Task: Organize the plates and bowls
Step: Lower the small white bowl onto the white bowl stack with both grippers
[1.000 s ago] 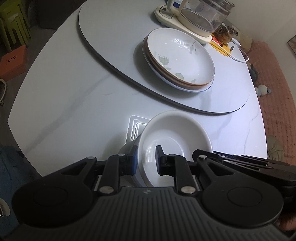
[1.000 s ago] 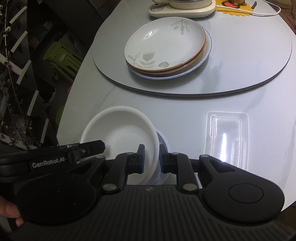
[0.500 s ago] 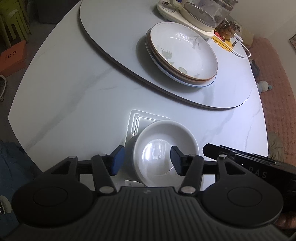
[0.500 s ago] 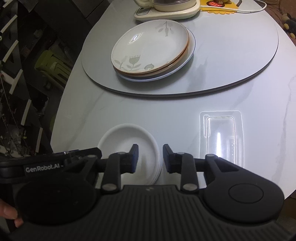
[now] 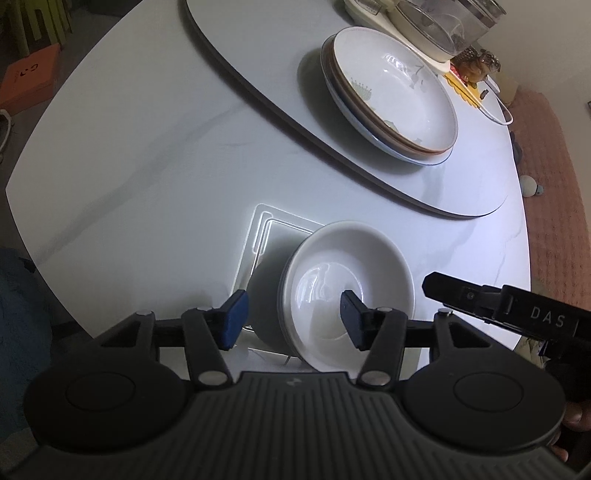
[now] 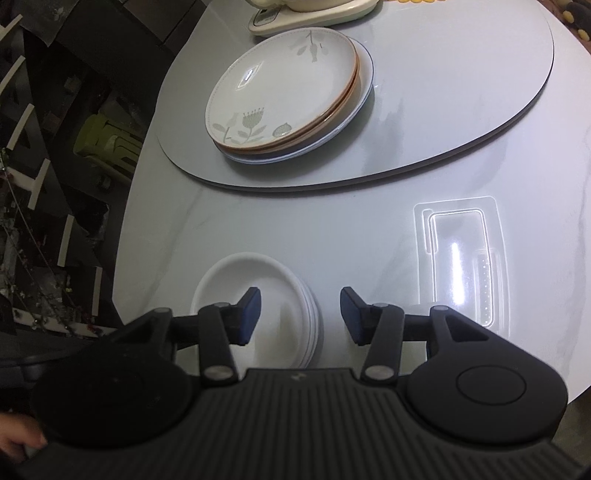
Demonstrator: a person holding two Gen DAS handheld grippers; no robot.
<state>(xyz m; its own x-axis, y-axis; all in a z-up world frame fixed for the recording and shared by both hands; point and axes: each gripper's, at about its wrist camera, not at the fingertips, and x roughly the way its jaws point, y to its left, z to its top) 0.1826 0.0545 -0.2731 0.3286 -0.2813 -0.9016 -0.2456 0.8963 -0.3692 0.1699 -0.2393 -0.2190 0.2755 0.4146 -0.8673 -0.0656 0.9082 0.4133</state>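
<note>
A stack of white bowls (image 5: 343, 288) rests on the table near its front edge; it also shows in the right wrist view (image 6: 269, 302). My left gripper (image 5: 293, 319) is open, its fingers astride the stack's near side without gripping it. My right gripper (image 6: 300, 315) is open, above the stack's right rim. A stack of flower-patterned plates (image 5: 391, 92) sits on the grey turntable (image 5: 258, 74); it also shows in the right wrist view (image 6: 284, 92).
A clear plastic tray (image 6: 458, 254) lies on the white marble table (image 6: 295, 229), right of the bowls; it shows behind them in the left view (image 5: 266, 236). An electric kettle base (image 6: 306, 14) stands at the back. The table edge is close.
Both grippers have opened and let go of the white bowl, which now rests on the bowl stack. Both have pulled back a little.
</note>
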